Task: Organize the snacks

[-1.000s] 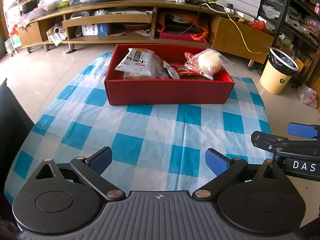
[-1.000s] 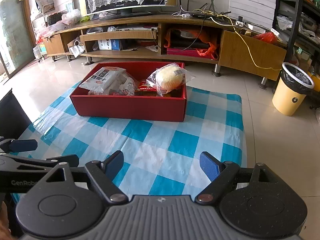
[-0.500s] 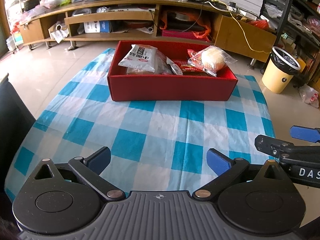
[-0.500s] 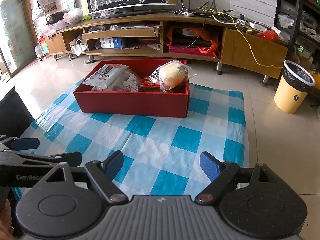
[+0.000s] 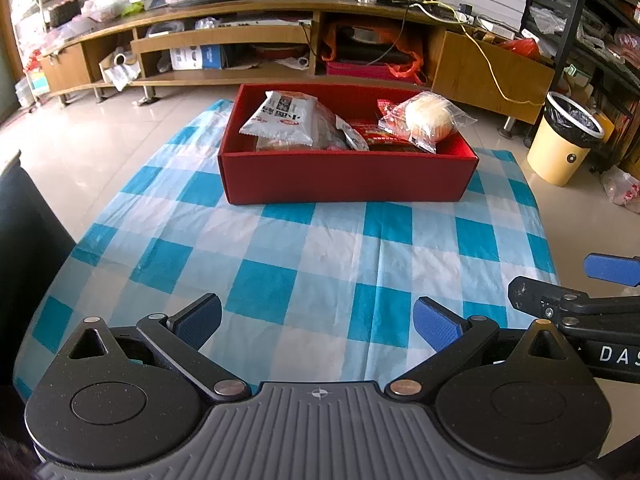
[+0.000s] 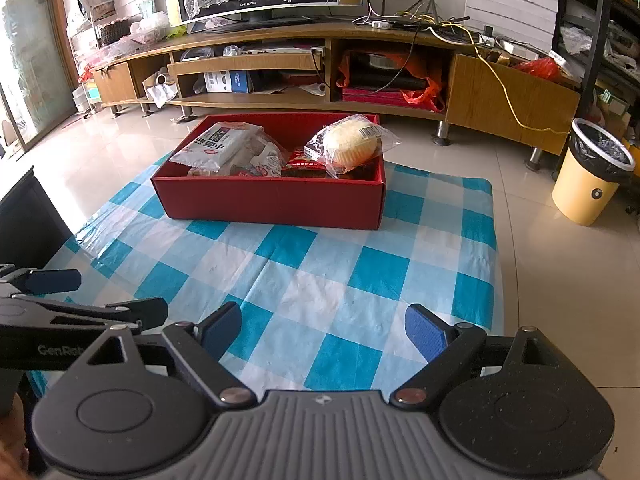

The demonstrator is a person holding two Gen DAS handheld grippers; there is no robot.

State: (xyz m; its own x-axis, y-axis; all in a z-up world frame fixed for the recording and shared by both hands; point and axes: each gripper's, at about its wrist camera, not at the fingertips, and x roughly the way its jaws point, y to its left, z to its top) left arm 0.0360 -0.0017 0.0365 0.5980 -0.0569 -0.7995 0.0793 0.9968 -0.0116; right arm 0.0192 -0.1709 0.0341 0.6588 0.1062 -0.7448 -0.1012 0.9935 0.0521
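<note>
While both tools hover over the checked cloth (image 5: 320, 248), I note the left tool (image 5: 318, 318) spread apart and empty; the right tool (image 6: 322, 330), jaws just widened, grips nothing. Wrapped snacks (image 6: 224, 146) and a bagged bun (image 6: 352, 144) sit inside the red box (image 6: 272, 202), well ahead.

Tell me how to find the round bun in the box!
Look for the red box on the blue checked cloth in front of the TV stand. At its right end lies the bun, pale, round and in a clear wrapper, unlike the flat white packet at the left.
</note>
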